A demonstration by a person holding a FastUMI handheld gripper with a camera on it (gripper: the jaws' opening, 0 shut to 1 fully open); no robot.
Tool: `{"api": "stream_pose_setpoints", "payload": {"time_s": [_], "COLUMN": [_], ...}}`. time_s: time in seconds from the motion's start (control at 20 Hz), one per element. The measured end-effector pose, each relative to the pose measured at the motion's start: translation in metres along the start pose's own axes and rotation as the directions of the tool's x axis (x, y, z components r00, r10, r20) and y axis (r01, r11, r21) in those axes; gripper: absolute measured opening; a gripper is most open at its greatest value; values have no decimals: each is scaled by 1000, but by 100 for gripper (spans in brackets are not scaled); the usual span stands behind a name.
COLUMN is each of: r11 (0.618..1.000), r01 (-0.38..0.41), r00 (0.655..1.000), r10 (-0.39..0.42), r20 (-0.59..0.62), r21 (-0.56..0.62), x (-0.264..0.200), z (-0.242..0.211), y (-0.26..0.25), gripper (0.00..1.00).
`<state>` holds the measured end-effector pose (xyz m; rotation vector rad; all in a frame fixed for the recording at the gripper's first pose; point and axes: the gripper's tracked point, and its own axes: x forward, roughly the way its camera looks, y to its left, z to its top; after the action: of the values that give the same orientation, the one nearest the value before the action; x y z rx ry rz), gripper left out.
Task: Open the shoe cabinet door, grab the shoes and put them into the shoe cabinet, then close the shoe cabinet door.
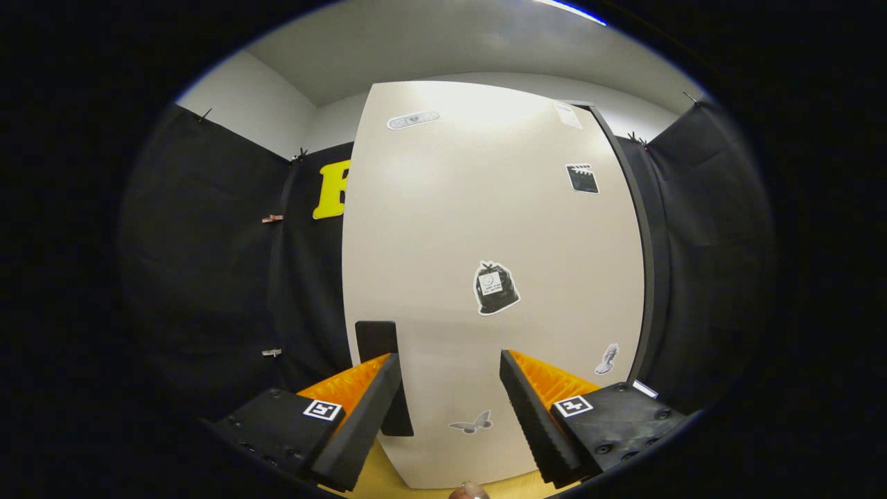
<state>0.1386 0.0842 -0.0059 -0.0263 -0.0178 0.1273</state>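
Black cloth walls flank the white door (485, 277), shut, just ahead of your gripper (450, 395). Fingers spread, grasping nothing. Black handle (378, 341) by the left finger. Stickers (495, 287) unreadable.

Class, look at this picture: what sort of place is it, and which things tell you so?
Probably a recording booth, not a home: black cloth walls pinned up around a white cabinet door with stickers. The open tool faces the door near its black handle.

Black cloth walls (208, 277), white wall (242, 104) above, grey ceiling (450, 41).
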Motion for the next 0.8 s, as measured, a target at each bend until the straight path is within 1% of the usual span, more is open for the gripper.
{"api": "stream_pose_setpoints", "payload": {"time_s": [0.15,0.4,0.65,0.8], "r11": [999,989,982,978], "r01": [51,143,187,205], "r00": [999,990,982,979], "r10": [-51,-143,-186,-205], "r20": [19,5,11,3], "r21": [-17,-43,-42,-50], "x": [19,39,68,78], "z": [-2,-9,-13,-14], "y": [4,6,5,7], "gripper": [95,95,95,95]}}
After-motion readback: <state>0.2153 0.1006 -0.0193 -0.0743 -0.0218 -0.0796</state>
